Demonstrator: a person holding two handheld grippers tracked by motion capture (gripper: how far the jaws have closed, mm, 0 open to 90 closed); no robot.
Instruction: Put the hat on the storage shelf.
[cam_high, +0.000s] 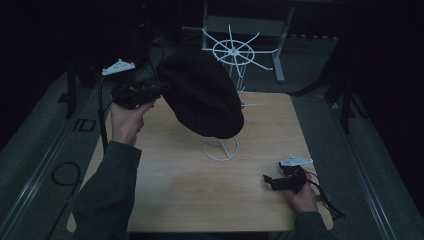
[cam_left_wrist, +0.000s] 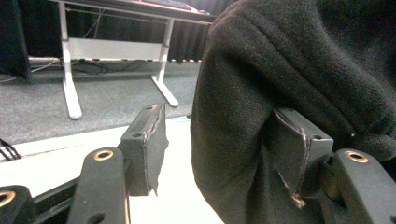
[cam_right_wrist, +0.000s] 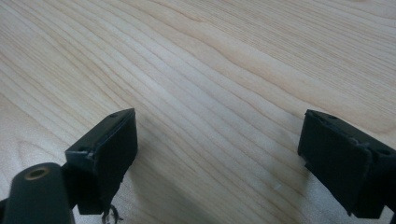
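Nearest your lens in the left gripper view are the two black pads (cam_left_wrist: 144, 149) w/ the hat (cam_left_wrist: 289, 84) between them; the right-hand pad lies against the fleece, the left-hand one stands clear w/ table showing in the gap, so the left gripper (cam_high: 150, 91) is open, not clamped. Hat sits upper centre of the high view, draped over the white wire stand (cam_high: 220, 147), brim edge toward the left gripper; it looks soft, light, floppy fleece, not fragile, not slippery; expect it to sag and fold when lifted. Best hold, I'd judge: the thick rolled brim edge by your pads, pinching both layers; the crown would just bunch. Long axis runs upper left to lower right across the frame, tilted, crown hanging low toward the stand's ring base, opening facing down over the stand; can't tell how deep it sits on the spokes. Right gripper (cam_high: 274, 183) rests lower right on the wooden table (cam_high: 190, 200), jaws wide apart, nothing between them.
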